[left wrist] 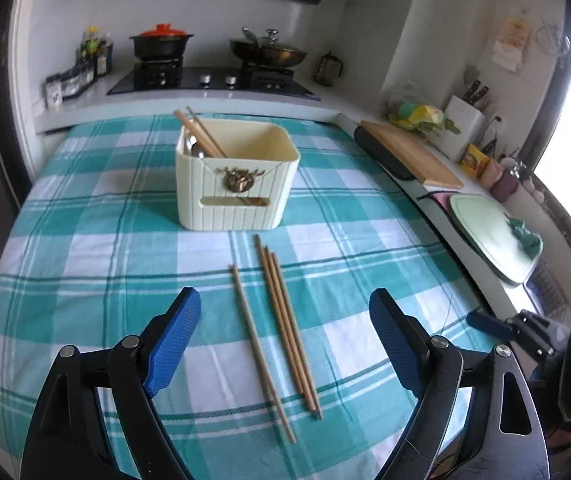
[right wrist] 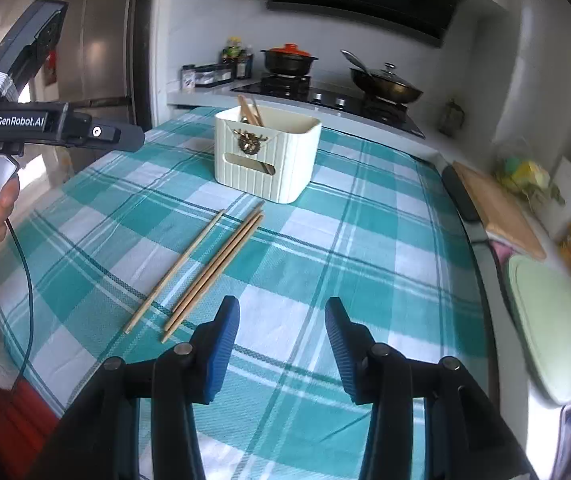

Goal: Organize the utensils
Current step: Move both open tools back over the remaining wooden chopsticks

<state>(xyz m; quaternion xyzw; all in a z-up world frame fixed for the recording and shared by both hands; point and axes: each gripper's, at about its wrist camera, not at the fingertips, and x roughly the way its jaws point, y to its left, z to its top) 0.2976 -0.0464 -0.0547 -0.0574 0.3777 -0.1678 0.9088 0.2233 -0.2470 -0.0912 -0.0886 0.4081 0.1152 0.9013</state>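
I have the left gripper (left wrist: pixel 283 344) hanging with jaws spread wide and empty over the loose wooden chopsticks (left wrist: pixel 281 332), which lie at lower centre of its view on the teal-and-white checked tablecloth (left wrist: pixel 85 240); the right gripper (right wrist: pixel 281 344) is spread too, holding nothing, the sticks at its left; the cream ribbed plastic utensil box (left wrist: pixel 237 184) at upper centre already holds some; next, I judge, lower and pinch one thin stick cleanly.
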